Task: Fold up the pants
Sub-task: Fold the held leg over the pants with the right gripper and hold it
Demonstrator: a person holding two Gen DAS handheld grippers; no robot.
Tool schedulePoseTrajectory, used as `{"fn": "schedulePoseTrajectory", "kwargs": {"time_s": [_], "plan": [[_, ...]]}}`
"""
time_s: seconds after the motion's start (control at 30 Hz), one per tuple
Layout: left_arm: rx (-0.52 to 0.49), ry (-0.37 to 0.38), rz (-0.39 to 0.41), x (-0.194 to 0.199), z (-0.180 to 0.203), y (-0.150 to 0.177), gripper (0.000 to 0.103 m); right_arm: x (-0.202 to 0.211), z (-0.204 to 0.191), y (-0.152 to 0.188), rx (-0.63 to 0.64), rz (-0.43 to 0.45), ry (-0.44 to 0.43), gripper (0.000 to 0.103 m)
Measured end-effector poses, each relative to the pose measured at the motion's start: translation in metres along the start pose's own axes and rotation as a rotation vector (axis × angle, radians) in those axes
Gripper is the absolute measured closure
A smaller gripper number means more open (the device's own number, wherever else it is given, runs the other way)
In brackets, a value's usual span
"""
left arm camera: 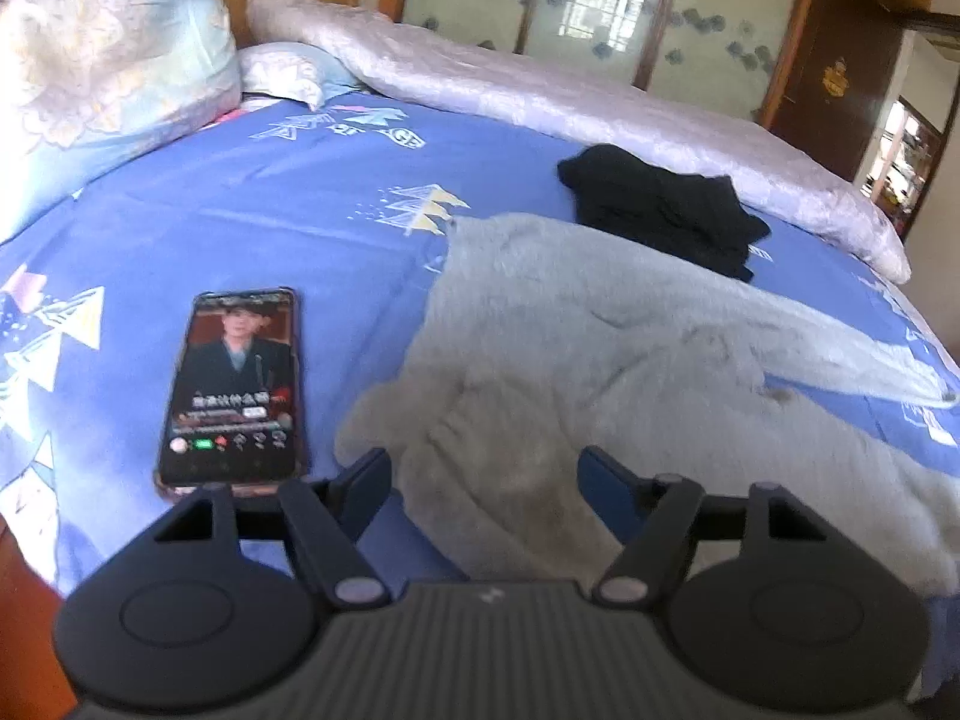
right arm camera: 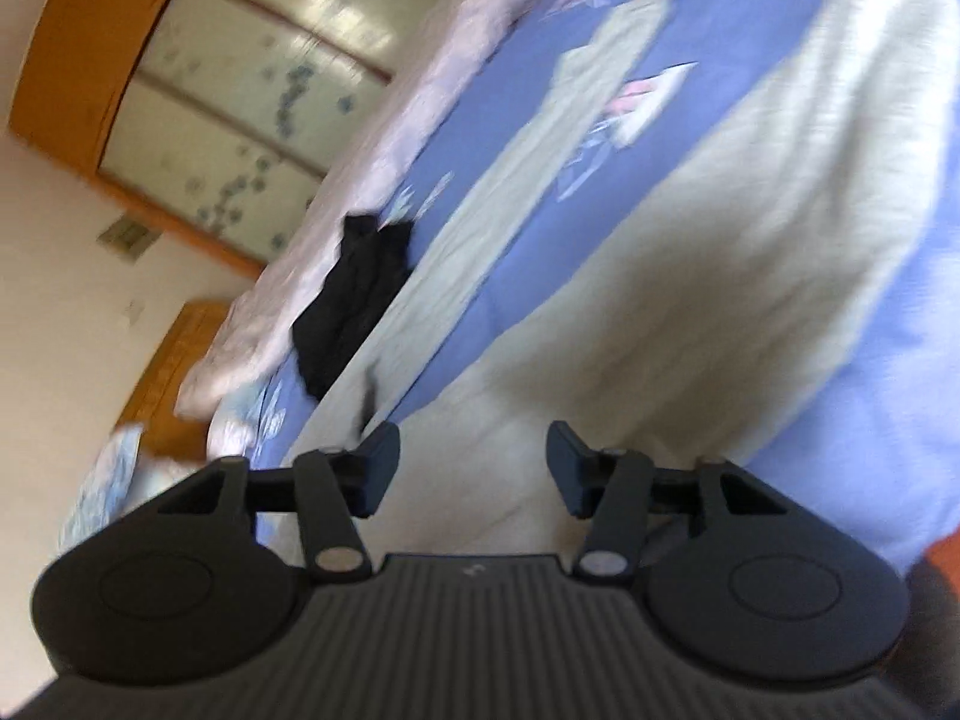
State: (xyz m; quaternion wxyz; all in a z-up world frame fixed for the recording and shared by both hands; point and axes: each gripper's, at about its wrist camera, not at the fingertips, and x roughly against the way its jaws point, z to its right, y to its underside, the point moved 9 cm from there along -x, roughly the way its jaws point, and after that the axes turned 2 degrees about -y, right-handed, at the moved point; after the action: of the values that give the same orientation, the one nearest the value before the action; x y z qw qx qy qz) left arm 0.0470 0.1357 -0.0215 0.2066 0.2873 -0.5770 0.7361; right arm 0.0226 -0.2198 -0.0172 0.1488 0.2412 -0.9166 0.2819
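Lying face up at the left of the left wrist view, a phone [left arm camera: 231, 387] with a lit screen rests on the blue patterned bedspread [left arm camera: 252, 228], just beside the grey pants [left arm camera: 570, 360]. A pale floral pillow [left arm camera: 102, 78] sits at the far left near the headboard. Moving right, your left gripper [left arm camera: 483, 474] has its jaws spread wide and holding nothing, poised over the near edge of the pants, which lie rumpled across the middle of the bed. Beyond them, a black garment [left arm camera: 660, 210] lies crumpled, touching the far edge of the pants. A pink quilt [left arm camera: 540, 90] runs along the far side of the bed.

The right wrist view is tilted and blurred. Your right gripper [right arm camera: 474, 462] also has its jaws wide apart and empty, above the pale fabric of the pants [right arm camera: 690, 276], whose two legs stretch away with blue bedspread [right arm camera: 522, 192] showing between them. The black garment [right arm camera: 354, 294] lies to the left, against the pink quilt [right arm camera: 372, 138].
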Motion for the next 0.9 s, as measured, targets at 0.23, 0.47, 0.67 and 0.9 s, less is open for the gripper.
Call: {"fn": "schedulePoseTrajectory", "kwargs": {"time_s": [0.23,0.47,0.67,0.9], "plan": [[-0.066,-0.104,-0.093,-0.027,-0.004,0.029,0.027,-0.034,0.012,0.027,0.081,-0.083,0.154,0.062],[-0.052,-0.125,-0.136,-0.026,-0.007,0.031,0.021,-0.026,0.059,0.024,-0.29,-0.021,-0.005,0.087],[-0.066,-0.141,-0.136,-0.025,-0.006,0.035,0.019,-0.021,0.074,0.03,-0.356,0.002,-0.062,0.102],[-0.066,-0.149,-0.137,-0.027,-0.007,0.033,0.015,-0.01,0.075,0.028,-0.386,0.01,-0.082,0.101]]}}
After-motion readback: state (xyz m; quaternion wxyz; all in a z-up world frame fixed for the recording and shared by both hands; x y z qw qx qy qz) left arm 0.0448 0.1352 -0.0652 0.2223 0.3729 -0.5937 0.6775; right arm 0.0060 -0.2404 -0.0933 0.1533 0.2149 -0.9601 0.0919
